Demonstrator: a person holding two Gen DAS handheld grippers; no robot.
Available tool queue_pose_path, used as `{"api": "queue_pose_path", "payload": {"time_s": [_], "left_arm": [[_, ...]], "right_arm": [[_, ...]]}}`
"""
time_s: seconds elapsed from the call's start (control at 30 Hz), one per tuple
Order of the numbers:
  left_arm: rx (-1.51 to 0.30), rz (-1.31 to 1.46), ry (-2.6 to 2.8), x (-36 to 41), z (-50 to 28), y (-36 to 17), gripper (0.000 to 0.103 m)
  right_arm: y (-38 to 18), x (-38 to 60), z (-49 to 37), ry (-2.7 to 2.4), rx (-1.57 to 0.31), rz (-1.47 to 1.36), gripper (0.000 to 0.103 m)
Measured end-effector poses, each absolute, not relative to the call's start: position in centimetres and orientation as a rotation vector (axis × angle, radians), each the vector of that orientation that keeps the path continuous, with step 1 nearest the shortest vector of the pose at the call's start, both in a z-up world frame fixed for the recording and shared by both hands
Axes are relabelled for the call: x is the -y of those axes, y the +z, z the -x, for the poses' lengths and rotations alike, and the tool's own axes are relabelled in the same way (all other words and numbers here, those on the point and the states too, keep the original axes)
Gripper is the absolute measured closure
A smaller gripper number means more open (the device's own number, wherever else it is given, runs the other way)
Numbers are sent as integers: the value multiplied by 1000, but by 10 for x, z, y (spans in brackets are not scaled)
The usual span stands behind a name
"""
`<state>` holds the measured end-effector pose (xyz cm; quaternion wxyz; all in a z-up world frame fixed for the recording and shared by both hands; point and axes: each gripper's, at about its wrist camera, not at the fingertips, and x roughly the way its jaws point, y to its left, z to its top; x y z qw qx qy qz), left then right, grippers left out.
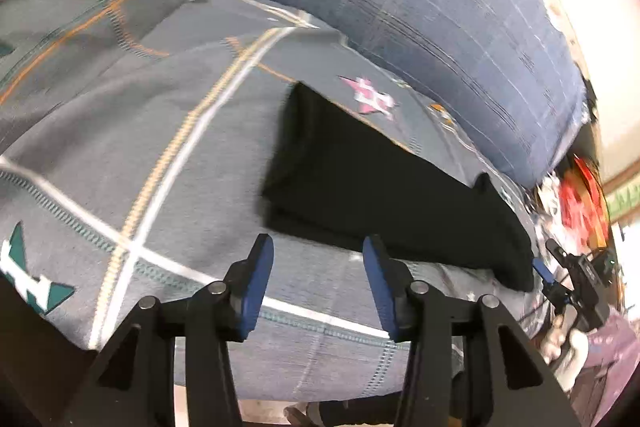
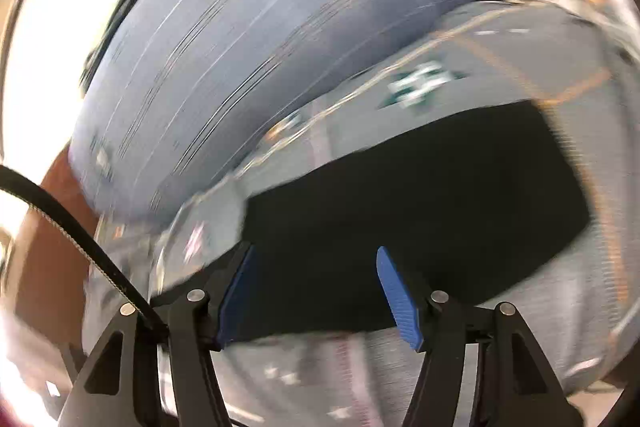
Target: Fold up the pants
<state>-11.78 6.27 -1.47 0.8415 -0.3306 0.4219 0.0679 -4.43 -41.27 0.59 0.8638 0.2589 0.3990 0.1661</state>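
Note:
The black pants (image 1: 384, 183) lie folded in a long flat bundle on a grey patterned bedspread (image 1: 140, 147). They also show in the right wrist view (image 2: 420, 211), which is motion-blurred. My left gripper (image 1: 318, 247) is open and empty, just short of the bundle's near edge at its left end. My right gripper (image 2: 316, 259) is open and empty, above the bundle's near left part. The right gripper (image 1: 560, 275) also shows at the far right of the left wrist view, beyond the bundle's right end.
A large blue plaid pillow or rolled quilt (image 1: 440, 7) lies along the far side of the bed; it also shows in the right wrist view (image 2: 240, 59). Red and white clutter (image 1: 580, 203) sits beyond the bed's right end. The bed's near edge (image 1: 320, 399) is just below my left gripper.

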Motion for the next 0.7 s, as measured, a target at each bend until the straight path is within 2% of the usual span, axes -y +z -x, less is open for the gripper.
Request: {"api": "queue_pose_path", "payload": {"time_s": [0.27,0.5,0.57,0.6,0.7], "left_arm": [[-851,746,108,-73,116,-24,58],[-836,808,74,-76,89,-53,60],[-812,823,50,-78,92,-53,75],[-813,859,15,-81,93,-57,90],[-808,907,-5,-87,97,-67,93]], "right_arm": [[17,220,46,736,-969,-153,35],[-1,88,14,933,-1210,-48,35],[-10,50,5,911,-1266,12,35],[-13,34,1,895,-1282,43,35],[-21,-8,-4,808,-1285,211,35]]}}
